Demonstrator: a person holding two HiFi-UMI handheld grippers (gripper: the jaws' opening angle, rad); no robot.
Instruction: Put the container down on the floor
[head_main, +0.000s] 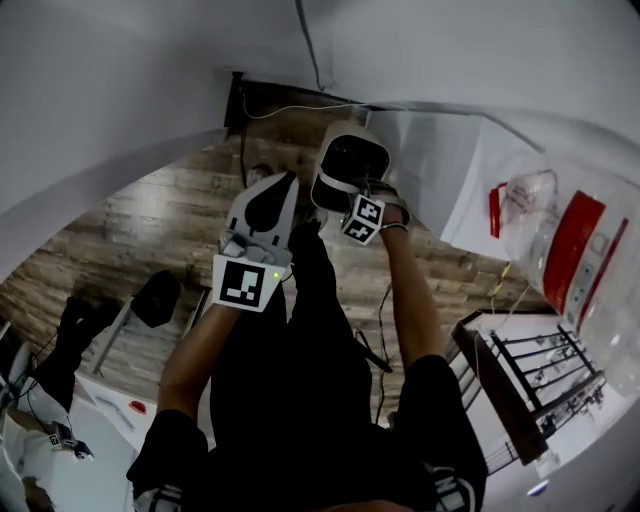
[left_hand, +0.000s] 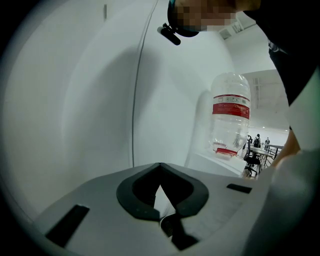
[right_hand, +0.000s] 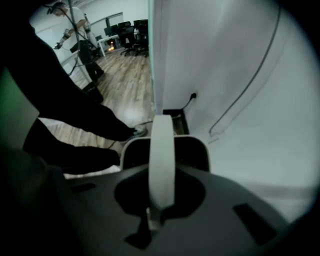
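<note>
In the head view a white container (head_main: 350, 160) with a dark inside hangs above the wooden floor (head_main: 170, 220), close to the white wall. My right gripper (head_main: 342, 192) points steeply down and is shut on the container's white handle (right_hand: 162, 160). That handle runs up between the jaws of the right gripper (right_hand: 151, 219), with the container's rim (right_hand: 200, 142) below it. My left gripper (head_main: 283, 185) hangs just left of the container, apart from it. In its own view the left gripper (left_hand: 165, 220) has its tips together with nothing between them.
A big clear water bottle (left_hand: 230, 115) with a red label stands on a white ledge to the right, also seen as the bottle (head_main: 575, 250). A black rack (head_main: 540, 370) stands at the lower right. A wall socket (right_hand: 192, 95) and cable are near the floor. My legs (head_main: 310, 360) are below.
</note>
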